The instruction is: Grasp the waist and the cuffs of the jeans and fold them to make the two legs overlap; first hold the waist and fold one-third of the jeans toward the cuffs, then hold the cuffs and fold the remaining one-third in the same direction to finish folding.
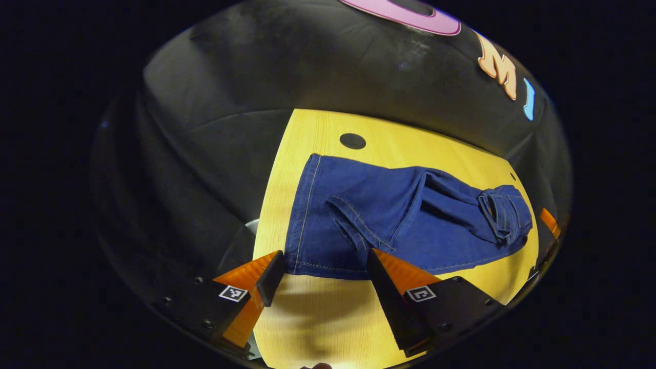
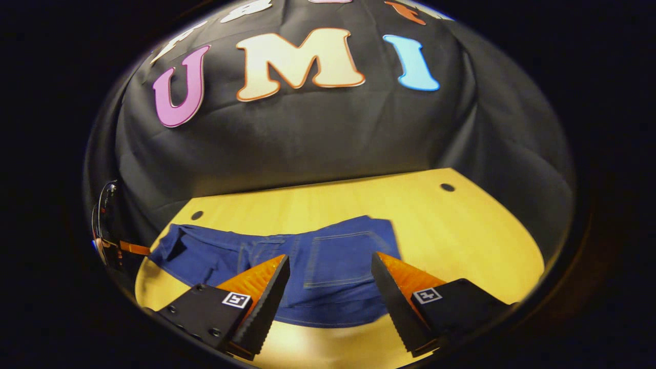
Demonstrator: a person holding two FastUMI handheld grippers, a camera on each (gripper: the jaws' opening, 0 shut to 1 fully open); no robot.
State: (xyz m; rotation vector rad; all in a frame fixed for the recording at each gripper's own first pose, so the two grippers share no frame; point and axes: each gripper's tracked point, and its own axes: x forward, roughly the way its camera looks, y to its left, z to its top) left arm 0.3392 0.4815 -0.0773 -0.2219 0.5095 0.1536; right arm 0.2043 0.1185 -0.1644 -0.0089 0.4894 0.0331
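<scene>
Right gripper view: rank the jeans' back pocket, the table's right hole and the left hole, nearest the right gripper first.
1. Back pocket, on the jeans, just beyond the open jaws.
2. Left hole, far left.
3. Right hole, far right, close to call with the left.

Ahead of your fingers lies a pale yellow wooden table (image 2: 461, 230) with a fine, straight grain. It carries a round dark hole (image 1: 352, 141) in its top beyond your left fingertips, and two more, one far off to the left (image 2: 197, 215) and one to the right (image 2: 447, 187) past your right fingertips. Behind the table's far edge hangs a black cloth wall (image 2: 318, 133), creased and draped, which wraps around both sides. Warm light falls on the tabletop, and soft shadows lie on the wood right under your fingers.
</scene>
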